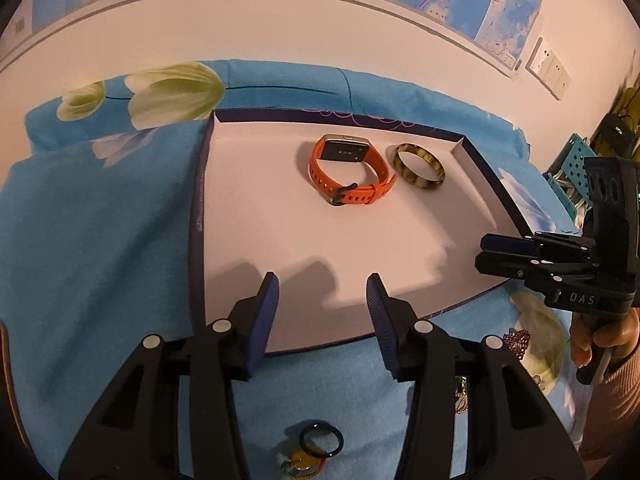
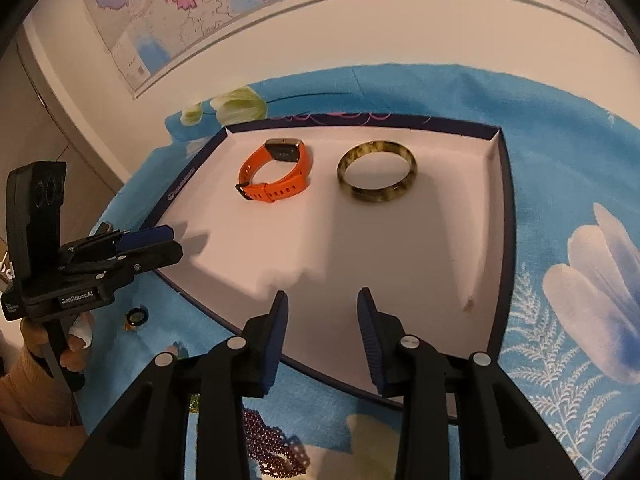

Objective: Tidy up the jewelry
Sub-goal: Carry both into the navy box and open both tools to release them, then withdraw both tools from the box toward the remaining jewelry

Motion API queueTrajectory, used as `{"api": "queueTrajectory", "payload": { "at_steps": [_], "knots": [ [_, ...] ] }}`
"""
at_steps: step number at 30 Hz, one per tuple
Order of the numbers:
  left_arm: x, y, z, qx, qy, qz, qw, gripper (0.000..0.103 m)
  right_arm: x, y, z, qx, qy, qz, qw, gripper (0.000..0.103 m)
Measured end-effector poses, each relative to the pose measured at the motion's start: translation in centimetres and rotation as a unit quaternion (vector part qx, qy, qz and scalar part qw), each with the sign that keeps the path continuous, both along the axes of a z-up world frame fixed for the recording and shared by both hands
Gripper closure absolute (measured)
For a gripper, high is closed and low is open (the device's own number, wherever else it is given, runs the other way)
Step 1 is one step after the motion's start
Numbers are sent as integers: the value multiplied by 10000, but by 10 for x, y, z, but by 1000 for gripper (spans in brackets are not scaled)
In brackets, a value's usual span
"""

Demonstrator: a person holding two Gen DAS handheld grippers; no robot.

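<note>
beaded bracelet point(image 2: 276, 454): partly hidden by right tongs point(image 2: 322, 336) | cut off at frame bottom

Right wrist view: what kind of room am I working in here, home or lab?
Most likely a room in a home. A blue flowered cloth covers the work surface, a large wall map hangs behind it, and a white-lined tray holds an orange watch and a mottled bangle.

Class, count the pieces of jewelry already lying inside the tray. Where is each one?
2. The orange watch lies toward the tray's far left, and the mottled bangle beside it to the right, apart. More pieces sit outside on the blue cloth, partly hidden.
</note>
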State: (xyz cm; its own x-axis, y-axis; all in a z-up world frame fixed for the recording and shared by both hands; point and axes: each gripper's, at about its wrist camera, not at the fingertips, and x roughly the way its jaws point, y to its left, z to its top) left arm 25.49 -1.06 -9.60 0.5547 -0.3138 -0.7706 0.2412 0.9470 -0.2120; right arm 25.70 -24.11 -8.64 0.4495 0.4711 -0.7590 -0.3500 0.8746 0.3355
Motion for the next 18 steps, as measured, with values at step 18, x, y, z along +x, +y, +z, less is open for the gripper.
{"api": "queueTrajectory", "payload": {
  "at_steps": [18],
  "knots": [
    [-82,-10,35,-57,-1154,-311,9928,47,-101,-1,28,-247,-937,205,9951,55]
  ]
}}
